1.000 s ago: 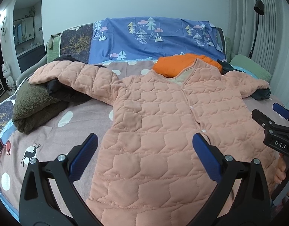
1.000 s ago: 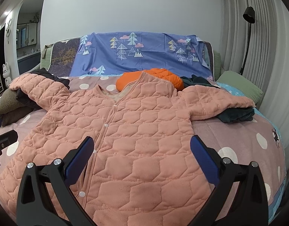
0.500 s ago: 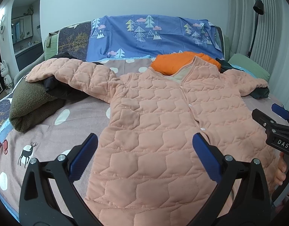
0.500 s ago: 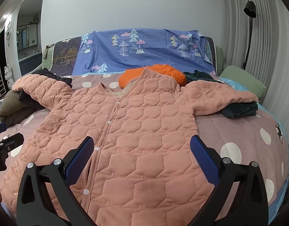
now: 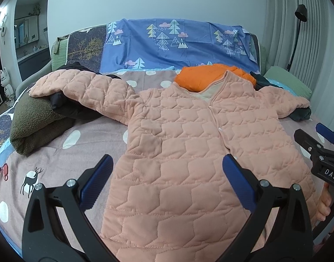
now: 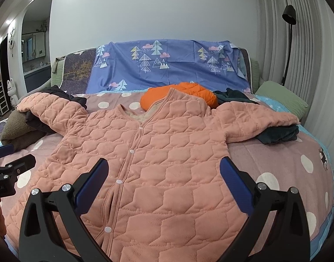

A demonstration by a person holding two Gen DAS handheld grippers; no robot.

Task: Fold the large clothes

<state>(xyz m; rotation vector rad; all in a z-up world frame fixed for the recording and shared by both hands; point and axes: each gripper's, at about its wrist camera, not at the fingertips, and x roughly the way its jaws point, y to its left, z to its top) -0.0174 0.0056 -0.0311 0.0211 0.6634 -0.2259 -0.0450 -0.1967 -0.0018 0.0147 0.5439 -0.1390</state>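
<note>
A large pink quilted jacket (image 5: 188, 135) (image 6: 162, 152) lies flat on the bed, front up, snaps closed, both sleeves spread out to the sides. My left gripper (image 5: 167, 166) hovers open above its lower left part, nothing between the blue pads. My right gripper (image 6: 163, 169) hovers open above its lower right part, also holding nothing. Each gripper shows at the edge of the other's view: the right gripper (image 5: 317, 139) at the right edge, the left gripper (image 6: 12, 159) at the left edge. The jacket's collar rests on an orange garment (image 5: 201, 76) (image 6: 188, 91).
A folded olive blanket (image 5: 34, 122) and a black garment (image 5: 66, 107) sit under the left sleeve. Dark green clothes (image 6: 278, 134) lie under the right sleeve. A blue tree-print sheet (image 6: 167, 65) covers the headboard; a green pillow (image 6: 280, 98), floor lamp (image 6: 288, 43) and curtains stand to the right.
Both grippers have risen and pulled back a little, so the jacket sits lower and smaller in view. The jacket itself has not moved.
</note>
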